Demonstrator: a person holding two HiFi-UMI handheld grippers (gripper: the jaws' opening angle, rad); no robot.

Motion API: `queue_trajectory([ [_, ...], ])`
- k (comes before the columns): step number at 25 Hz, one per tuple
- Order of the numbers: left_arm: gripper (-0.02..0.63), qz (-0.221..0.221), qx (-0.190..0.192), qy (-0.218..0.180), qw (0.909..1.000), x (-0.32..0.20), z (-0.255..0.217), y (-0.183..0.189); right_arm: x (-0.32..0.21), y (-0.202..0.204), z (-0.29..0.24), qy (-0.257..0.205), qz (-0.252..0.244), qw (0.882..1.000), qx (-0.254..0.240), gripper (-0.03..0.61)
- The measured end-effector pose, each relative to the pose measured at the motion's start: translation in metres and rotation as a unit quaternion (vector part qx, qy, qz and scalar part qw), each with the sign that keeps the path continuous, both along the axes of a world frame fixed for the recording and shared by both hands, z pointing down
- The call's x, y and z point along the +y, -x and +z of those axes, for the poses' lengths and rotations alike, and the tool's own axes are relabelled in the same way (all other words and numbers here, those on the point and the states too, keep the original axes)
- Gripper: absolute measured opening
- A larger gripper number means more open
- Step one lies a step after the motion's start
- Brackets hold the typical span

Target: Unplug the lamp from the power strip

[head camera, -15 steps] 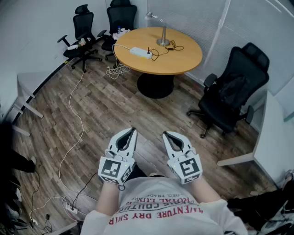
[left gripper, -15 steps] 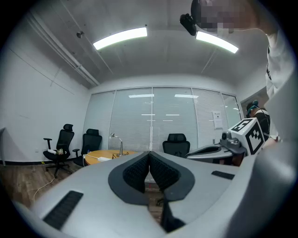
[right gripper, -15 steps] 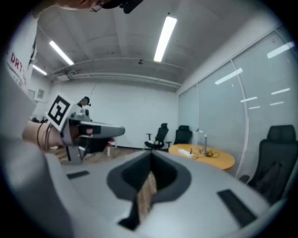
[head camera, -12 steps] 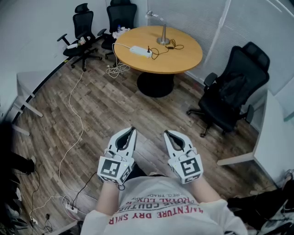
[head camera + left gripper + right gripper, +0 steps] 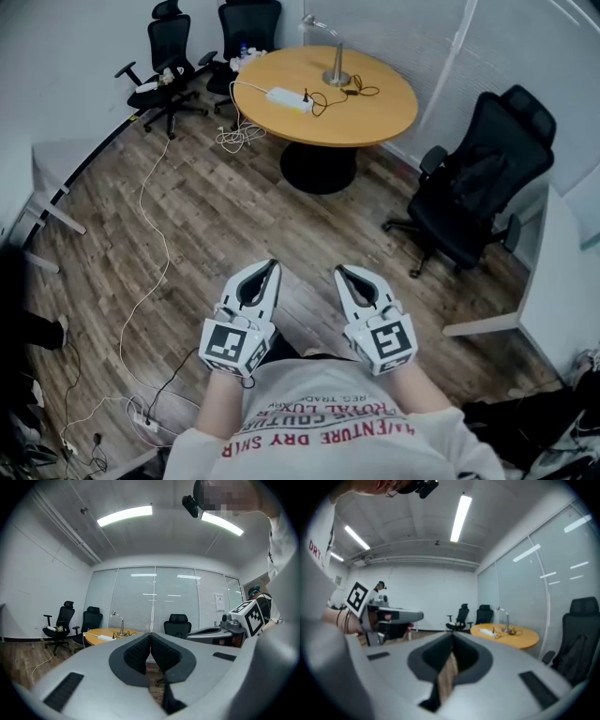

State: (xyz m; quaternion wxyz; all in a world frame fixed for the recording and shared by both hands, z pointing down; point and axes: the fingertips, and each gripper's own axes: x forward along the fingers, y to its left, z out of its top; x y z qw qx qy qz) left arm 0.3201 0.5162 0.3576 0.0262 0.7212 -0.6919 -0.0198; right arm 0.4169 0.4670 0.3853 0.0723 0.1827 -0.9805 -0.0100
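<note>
A person stands on a wood-plank floor [image 5: 216, 216] and holds two grippers close in front of the chest, seen from the head view. The left gripper [image 5: 273, 266] and the right gripper [image 5: 338, 273] sit side by side and point forward. Both have their jaws pressed together with nothing between them, and each gripper's own view shows the pads meeting on empty air.

Compared with half a second earlier, the grippers occupy the same spot in the picture. Only the far end of the room sits slightly higher in the frame. This looks like a small change in how the head camera points rather than any reach.

The lamp [image 5: 337, 58] stands on the round table [image 5: 384, 117] at the far side of the room, well apart from both grippers. A white power strip [image 5: 288, 97] lies on the same table, to the left of the lamp. A black cord [image 5: 323, 101] loops between them. A small dark plug seems to sit in the strip's end nearest the lamp, though it is too small to be sure.

The unplugging has not begun. The person likely needs to get close to the table first, and one pair of jaws must open before it can close on the plug.
</note>
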Motion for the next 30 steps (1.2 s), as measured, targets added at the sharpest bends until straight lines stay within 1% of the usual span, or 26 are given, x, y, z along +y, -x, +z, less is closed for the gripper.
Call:
queue_trajectory([
  [5,0.032,0.001,-0.006,0.013,0.9999,-0.008,0.007,0.018,-0.011,0.017,0.013,0.029,0.003,1.000,0.006,0.029],
  [11,0.032,-0.008,0.007,0.025,0.9996,-0.034,0.017,0.071,-0.044,0.063,0.028,0.048,0.011,0.998,0.026,0.029],
  [15,0.032,-0.004,0.012,0.025,0.9996,-0.061,0.016,0.117,-0.070,0.107,0.027,0.051,0.018,0.998,0.035,0.029],
  [18,0.032,0.007,0.018,0.025,0.9995,-0.089,0.014,0.155,-0.095,0.143,0.027,0.056,0.024,0.998,0.035,0.029],
  [22,0.032,0.035,0.011,0.027,0.9990,-0.130,0.008,0.209,-0.131,0.194,0.021,0.061,0.051,0.996,0.031,0.029],
  [25,0.032,0.043,0.004,0.026,0.9987,-0.160,0.001,0.253,-0.157,0.228,0.016,0.062,0.069,0.995,0.029,0.029],
  [27,0.032,0.050,0.004,0.025,0.9984,-0.176,-0.004,0.279,-0.169,0.248,0.012,0.062,0.080,0.994,0.028,0.029],
  [30,0.032,0.062,0.011,0.024,0.9977,-0.195,-0.006,0.309,-0.184,0.271,0.009,0.061,0.095,0.993,0.028,0.029],
])
